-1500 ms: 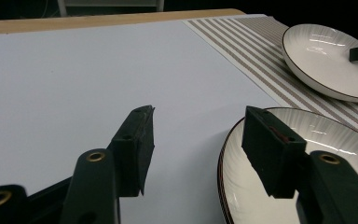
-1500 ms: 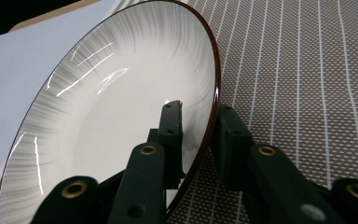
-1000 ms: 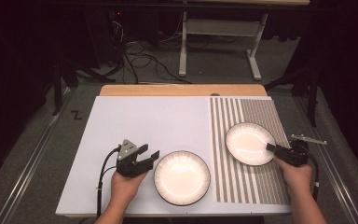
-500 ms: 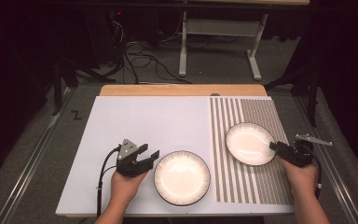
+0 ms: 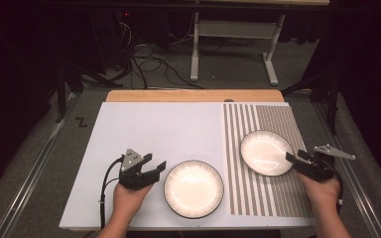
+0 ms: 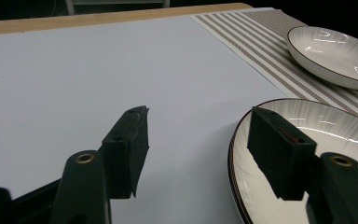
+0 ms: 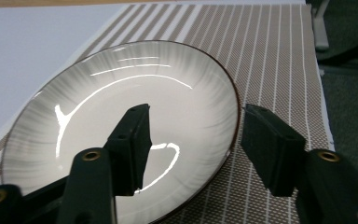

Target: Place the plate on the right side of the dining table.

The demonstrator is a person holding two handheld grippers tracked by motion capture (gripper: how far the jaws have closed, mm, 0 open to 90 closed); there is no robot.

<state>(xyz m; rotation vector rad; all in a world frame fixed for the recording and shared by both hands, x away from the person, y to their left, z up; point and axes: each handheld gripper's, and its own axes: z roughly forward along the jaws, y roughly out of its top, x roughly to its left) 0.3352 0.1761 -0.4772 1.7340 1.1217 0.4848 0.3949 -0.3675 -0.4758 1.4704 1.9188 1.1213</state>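
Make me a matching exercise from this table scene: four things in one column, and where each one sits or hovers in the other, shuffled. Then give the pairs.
Things
1. larger plate
2. smaller plate
3. left gripper
4. right gripper

Places
A. on the striped mat
B. at the right rim of the plate on the mat, jaws apart
C. on the plain white sheet, near the front edge
D. just left of the plate on the white sheet, jaws apart

Pairs: 1-C, 2-A, 3-D, 4-B

Left gripper (image 5: 154, 167), right gripper (image 5: 293, 159): jaws apart, just been opening, nothing held.
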